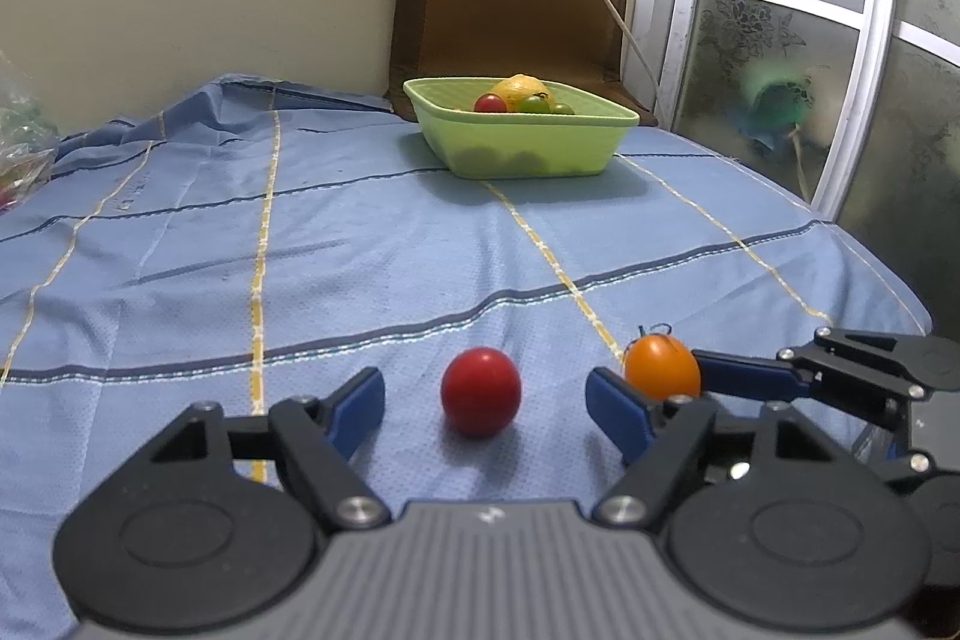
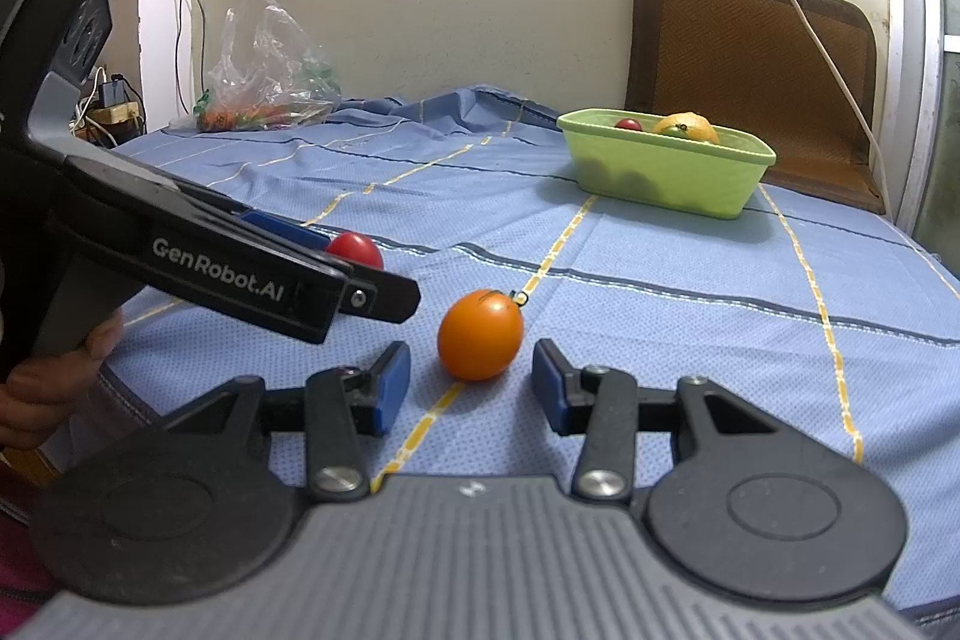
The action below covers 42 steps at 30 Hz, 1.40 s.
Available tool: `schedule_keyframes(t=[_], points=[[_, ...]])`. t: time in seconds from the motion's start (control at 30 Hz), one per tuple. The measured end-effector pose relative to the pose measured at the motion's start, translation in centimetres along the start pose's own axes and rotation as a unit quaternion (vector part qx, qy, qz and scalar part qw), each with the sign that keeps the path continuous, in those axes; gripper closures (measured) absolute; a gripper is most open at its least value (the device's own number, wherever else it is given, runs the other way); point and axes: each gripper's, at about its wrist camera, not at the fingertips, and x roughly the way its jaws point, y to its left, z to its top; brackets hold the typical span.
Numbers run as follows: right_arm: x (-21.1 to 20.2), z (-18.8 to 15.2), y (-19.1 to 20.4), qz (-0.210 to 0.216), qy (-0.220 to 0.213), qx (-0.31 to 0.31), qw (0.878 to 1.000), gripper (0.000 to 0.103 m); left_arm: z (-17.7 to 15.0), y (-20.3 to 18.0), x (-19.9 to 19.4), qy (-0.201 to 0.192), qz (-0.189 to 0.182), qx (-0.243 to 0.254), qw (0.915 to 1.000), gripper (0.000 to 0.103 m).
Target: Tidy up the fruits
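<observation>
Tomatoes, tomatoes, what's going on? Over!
Both tongs open, left, right. Red tomato and orange tomato on cloth, ungripped. Green basket ahead, path clear.

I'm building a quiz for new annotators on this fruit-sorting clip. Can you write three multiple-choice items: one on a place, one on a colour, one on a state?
1. Where does the green basket stand?
A. on the blue cloth
B. on the floor
C. on a chair

2. What colour is the fruit in front of the right gripper?
A. purple
B. orange
C. white

3. How does the left gripper stand?
A. shut on the fruit
B. shut and empty
C. open, apart from the fruit

Answers: 1 A, the basket sits on the cloth. 2 B, the orange fruit lies there. 3 C, gaps show beside the red fruit.
</observation>
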Motion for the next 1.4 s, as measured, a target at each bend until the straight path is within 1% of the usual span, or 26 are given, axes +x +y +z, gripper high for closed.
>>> schedule_keyframes(t=[0.2, 0.87, 1.17, 1.3, 1.4], points=[[0.03, 0.01, -0.03, 0.000, -0.001, 0.001, 1.000, 0.055, -0.04, -0.04, 0.03, -0.001, 0.007, 0.003, 1.0000, 0.028], [0.03, 0.02, 0.06, -0.003, -0.004, 0.003, 1.000, 0.055, -0.07, 0.09, -0.04, -0.004, 0.014, 0.006, 0.9999, 0.030], [0.06, 0.03, 0.24, -0.003, -0.006, 0.006, 1.000, 0.055, -0.07, 0.12, -0.14, -0.006, 0.017, 0.007, 0.9998, 0.039], [0.02, 0.00, 0.24, -0.004, -0.007, 0.006, 1.000, 0.055, -0.01, 0.45, -0.27, -0.011, 0.002, -0.002, 0.9999, 0.052], [-0.02, 0.02, 0.36, -0.007, -0.011, 0.006, 1.000, 0.056, 0.07, 0.64, -0.19, -0.012, -0.001, -0.007, 0.9999, 0.059]])
